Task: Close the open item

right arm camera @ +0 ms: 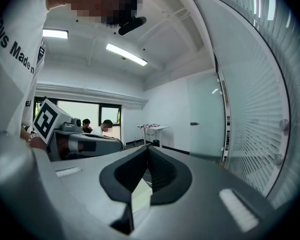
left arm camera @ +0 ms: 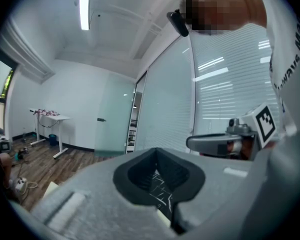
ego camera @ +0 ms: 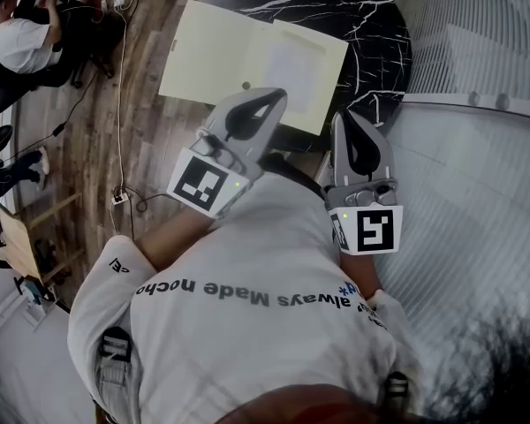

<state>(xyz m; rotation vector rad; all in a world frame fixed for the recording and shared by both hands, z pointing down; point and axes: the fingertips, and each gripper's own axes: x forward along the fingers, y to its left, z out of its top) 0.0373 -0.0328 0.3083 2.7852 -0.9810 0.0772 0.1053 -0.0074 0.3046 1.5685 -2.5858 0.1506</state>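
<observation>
**A:** Which step is in hand?

**B:** No closing is judged begun. The folder (ego camera: 221, 56) is seen lying open and flat on the table (ego camera: 375, 34), ahead of both grippers. The left gripper (ego camera: 263, 97) and right gripper (ego camera: 349, 117) are held near the chest, jaws together, with nothing between them.

**A:** What is called for next?

**B:** Probably a reach forward. One leaf must be lifted at its free edge and swung over the fold.

**A:** And room?

**B:** The folder's left part seems to overhang the table rim, so that edge may be caught from beneath. A glass wall (ego camera: 477, 193) stands close on the right, and open floor is seen to the left.
</observation>
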